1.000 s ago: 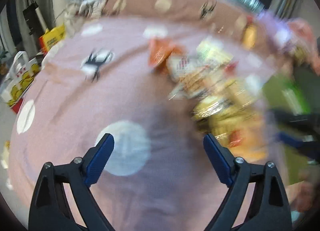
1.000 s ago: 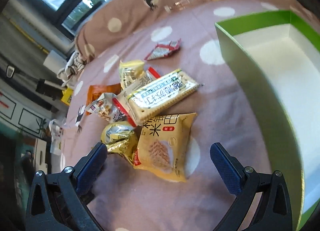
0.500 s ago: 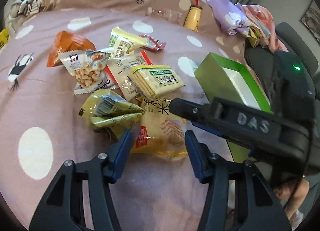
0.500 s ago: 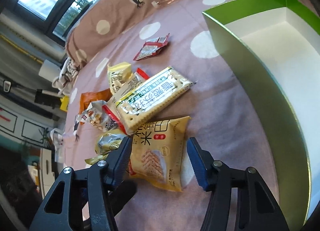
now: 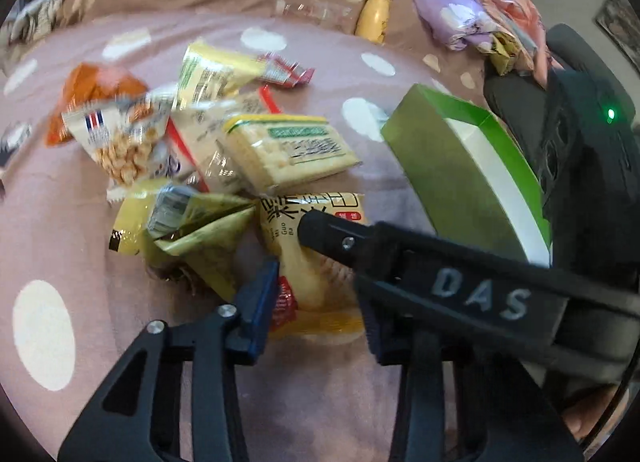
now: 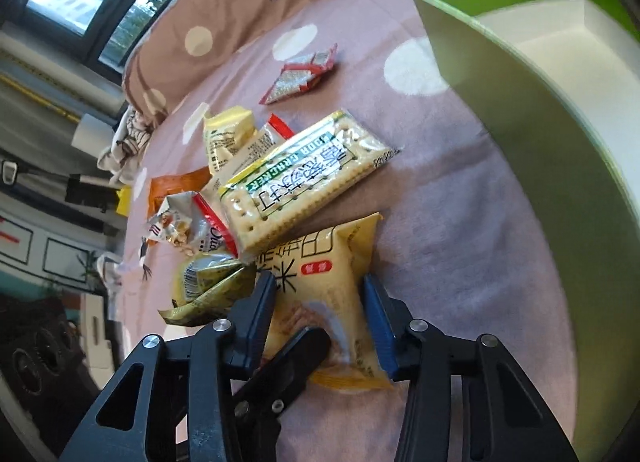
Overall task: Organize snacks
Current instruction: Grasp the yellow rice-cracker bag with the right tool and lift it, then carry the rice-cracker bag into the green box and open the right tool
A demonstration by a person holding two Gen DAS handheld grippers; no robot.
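A yellow rice-cracker packet (image 5: 316, 282) (image 6: 320, 282) lies at the near edge of a snack pile on the pink dotted bedspread (image 5: 100, 342). My right gripper (image 6: 320, 318) is closing, and both blue pads press the packet's sides. My left gripper (image 5: 316, 314) is also closing. The packet's near end lies between its pads, with no clear pinch. One right finger (image 5: 400, 258) crosses over the packet in the left wrist view. A left finger (image 6: 308, 346) rests over the packet's near end in the right wrist view. The green box (image 5: 448, 165) (image 6: 500, 73), white inside, stands open to the right.
Behind the packet lie a clear cracker pack (image 5: 288, 149) (image 6: 304, 177), gold-green packets (image 5: 192, 229), a peanut bag (image 5: 120, 141), an orange bag (image 5: 96, 81) and a red wrapper (image 6: 300, 77). A yellow bottle (image 5: 374, 19) and purple cloth (image 5: 452, 17) are at the back.
The left gripper swung from bare bedspread to the snack pile, and its jaws narrowed around the yellow packet's end. The right gripper stayed put and its jaws came in onto the packet.
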